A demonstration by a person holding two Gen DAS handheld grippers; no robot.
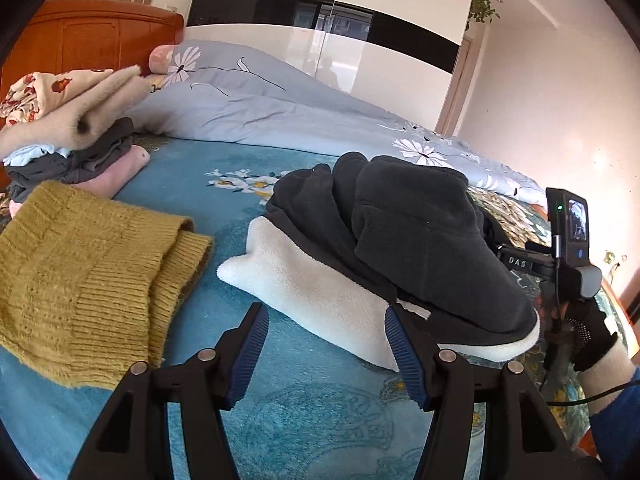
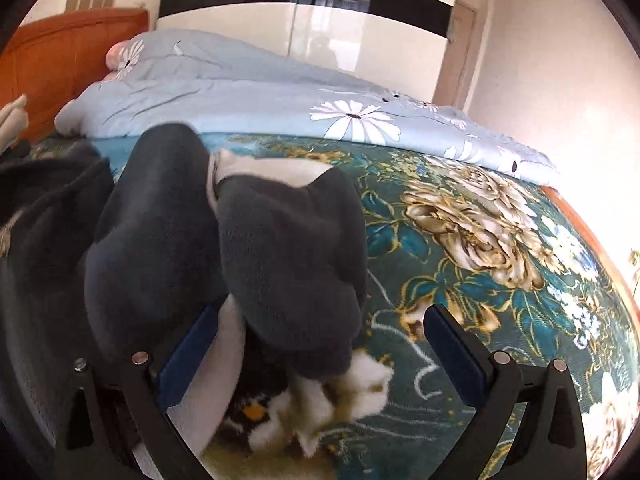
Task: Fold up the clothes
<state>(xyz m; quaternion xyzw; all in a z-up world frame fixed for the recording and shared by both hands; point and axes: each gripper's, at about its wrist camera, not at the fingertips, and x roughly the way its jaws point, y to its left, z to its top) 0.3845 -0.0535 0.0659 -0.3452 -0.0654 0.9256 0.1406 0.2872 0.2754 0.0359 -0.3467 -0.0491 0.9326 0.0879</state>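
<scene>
1. Where the left wrist view begins, the left gripper (image 1: 324, 350) hangs above the blanket (image 1: 320, 420), its blue pads (image 1: 252, 354) apart with only blanket between them; the right-hand pad stands just beside the white edge of the garment (image 1: 404, 236).
2. In the right wrist view, the right gripper (image 2: 320, 354) has its jaws spread wide. A dark fold and a white corner of the garment (image 2: 260, 248) lie between them; the left pad (image 2: 188, 360) sits against the cloth, the right pad stands clear, so nothing is pinched.
3. The garment, dark grey outside with white fleece lining, lies in a folded heap on the blanket, at the middle of the bed.
4. At the right edge of the left view, a gloved hand (image 1: 588, 332) holds the other gripper's handle.
5. A mustard sweater (image 1: 88, 280) lies left of the garment, apart from it.
6. Behind it rests a pile (image 1: 76, 128) of folded clothes.
7. Farther off lies a floral quilt (image 1: 280, 104), then a wooden headboard (image 1: 92, 36) and a wardrobe (image 1: 328, 20).
</scene>
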